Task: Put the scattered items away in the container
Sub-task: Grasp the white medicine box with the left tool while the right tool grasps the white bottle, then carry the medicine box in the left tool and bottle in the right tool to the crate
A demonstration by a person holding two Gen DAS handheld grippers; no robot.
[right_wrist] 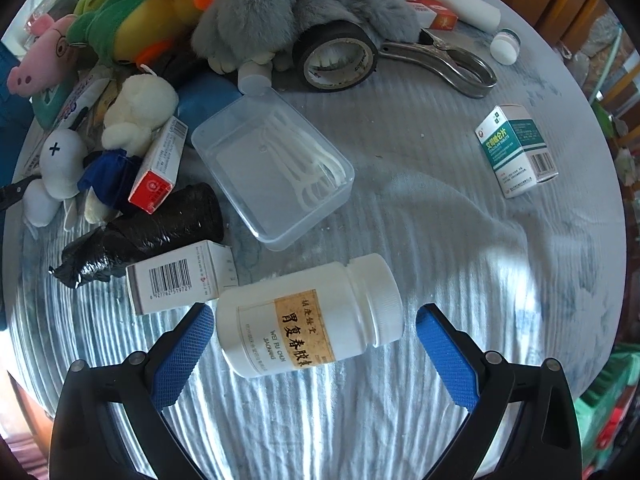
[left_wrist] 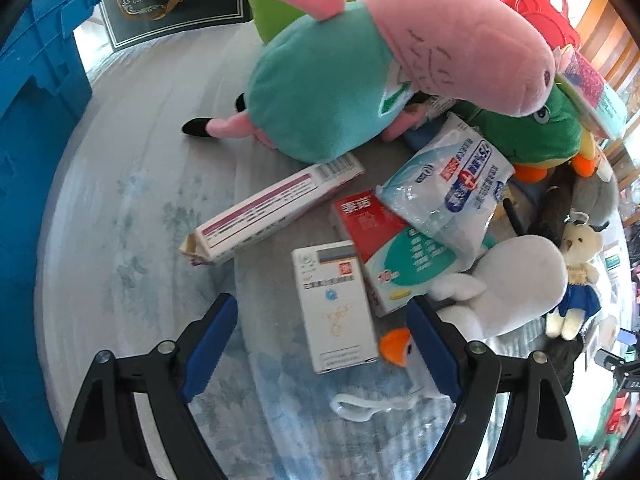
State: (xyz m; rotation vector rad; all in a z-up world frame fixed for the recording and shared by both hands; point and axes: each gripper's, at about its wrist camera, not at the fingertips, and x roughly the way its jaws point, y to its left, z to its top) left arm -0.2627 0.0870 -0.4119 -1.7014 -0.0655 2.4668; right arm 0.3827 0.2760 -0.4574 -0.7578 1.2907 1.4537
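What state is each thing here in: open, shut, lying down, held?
left gripper: jaws open, white box between them, not gripped.
right gripper: jaws open, astride the bottle.
white pill bottle: capped, lying on its side.
clear plastic tub: lidless, floss picks inside.
white box: closed, lying flat.
green-and-white box: closed, tilted.

between my right tongs [right_wrist: 316, 344] lies a bottle [right_wrist: 308, 316]; a barcoded box [right_wrist: 180, 276] at ten o'clock, a lidless tub [right_wrist: 272, 168] at twelve.
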